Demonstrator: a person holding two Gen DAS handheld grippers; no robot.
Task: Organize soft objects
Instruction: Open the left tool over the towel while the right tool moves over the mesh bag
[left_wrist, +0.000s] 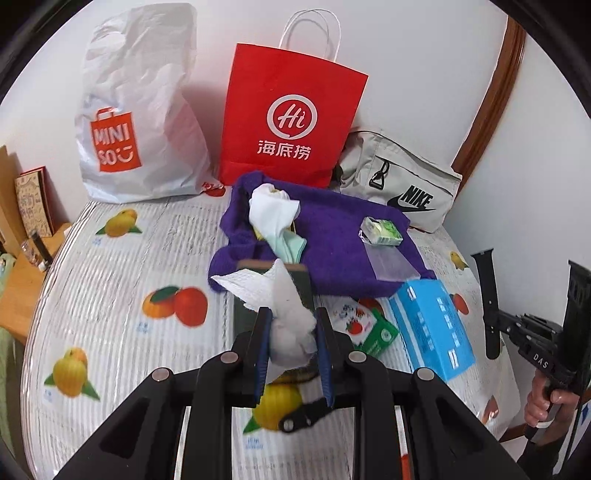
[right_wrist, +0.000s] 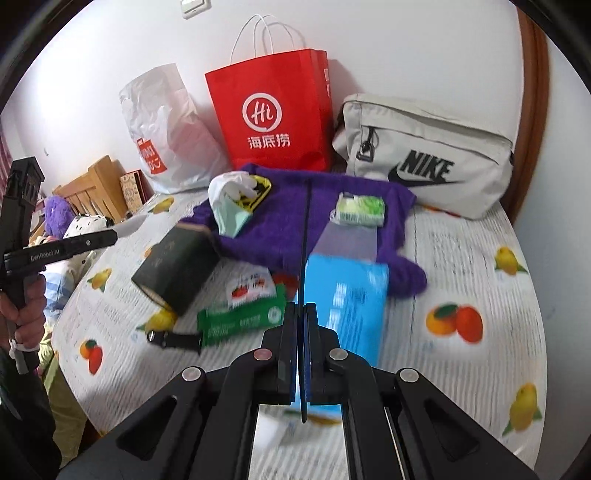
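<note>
A: What is the left gripper (left_wrist: 291, 325) doing?

B: Its blue-padded fingers are clamping a crumpled white paper towel (left_wrist: 284, 314), soft and quilted, which is hanging just above the table (left_wrist: 110, 266) near its middle. One flap is draping over a dark green box (right_wrist: 177, 266) with a gold rim.

A: And the right gripper (right_wrist: 303, 317)?

B: Its jaws are pressing together on a thin black watch strap (right_wrist: 305, 236), which is standing straight up between the pads. From the left wrist view the strap (left_wrist: 487, 295) is showing as a long flat band with a row of holes.

A: Where are the other soft things lying?

B: A fuzzy purple towel (left_wrist: 332, 243) is spreading across the far middle of the table, touching the red paper bag (left_wrist: 291, 114). On it, a bunched white and mint cloth (left_wrist: 277, 221) is sitting toward the left, a small green tissue pack (left_wrist: 380, 230) toward the right. A crinkled white Miniso plastic bag (left_wrist: 140, 110) and a beige Nike pouch (right_wrist: 424, 155) are leaning at the back edge.

A: Anything closer?

B: A glossy blue rectangular pack (right_wrist: 347, 302) and a green wipes packet (right_wrist: 240, 317) are lying on the fruit-printed cover.
</note>
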